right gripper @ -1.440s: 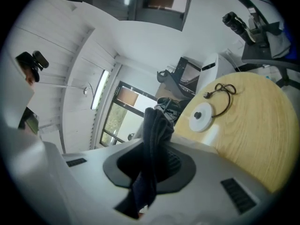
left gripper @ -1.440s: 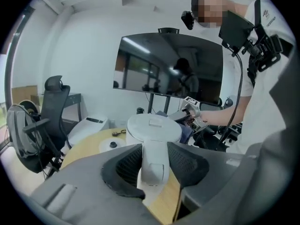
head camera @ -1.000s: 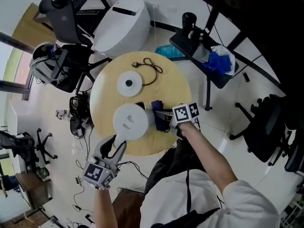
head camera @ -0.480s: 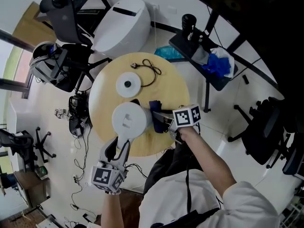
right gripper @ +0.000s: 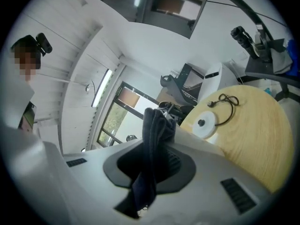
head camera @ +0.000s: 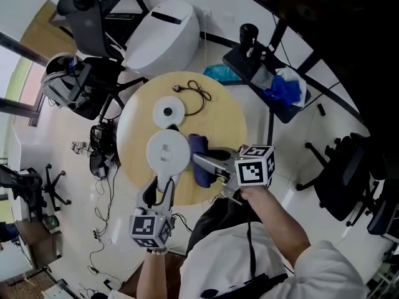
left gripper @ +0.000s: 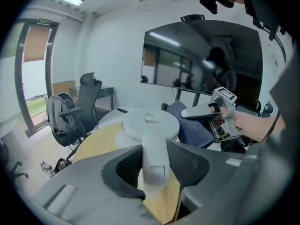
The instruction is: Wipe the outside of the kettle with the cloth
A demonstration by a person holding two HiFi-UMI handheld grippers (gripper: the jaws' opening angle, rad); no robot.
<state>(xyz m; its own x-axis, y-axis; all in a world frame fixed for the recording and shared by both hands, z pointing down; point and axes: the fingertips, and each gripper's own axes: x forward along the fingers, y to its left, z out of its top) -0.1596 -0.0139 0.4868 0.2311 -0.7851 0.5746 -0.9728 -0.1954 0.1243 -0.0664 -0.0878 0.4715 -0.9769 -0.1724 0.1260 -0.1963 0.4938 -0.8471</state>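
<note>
A white kettle (head camera: 167, 154) stands on the round wooden table (head camera: 224, 120), lid up, its handle (head camera: 163, 185) pointing toward me. My left gripper (head camera: 159, 192) is shut on that handle (left gripper: 154, 158), which fills the gap between the jaws below the lid (left gripper: 151, 124). To the kettle's right, my right gripper (head camera: 201, 164) is raised and shut on a dark blue cloth (head camera: 199, 157). The cloth (right gripper: 152, 163) hangs folded between its jaws and lies beside the kettle's right flank; I cannot tell whether it touches. In the left gripper view the right gripper (left gripper: 206, 110) holds the cloth (left gripper: 192, 128) just behind the kettle.
The kettle's round white base (head camera: 168, 112) and its black cord (head camera: 196, 92) lie on the table's far half. A large white machine (head camera: 165, 33), office chairs (head camera: 81, 11) and a stand with blue items (head camera: 280, 80) surround the table. Cables (head camera: 100, 161) lie on the floor at left.
My right gripper has lifted with the cloth and now looms larger beside the kettle. The left gripper has swung right and turned under the handle. The kettle has barely moved.
</note>
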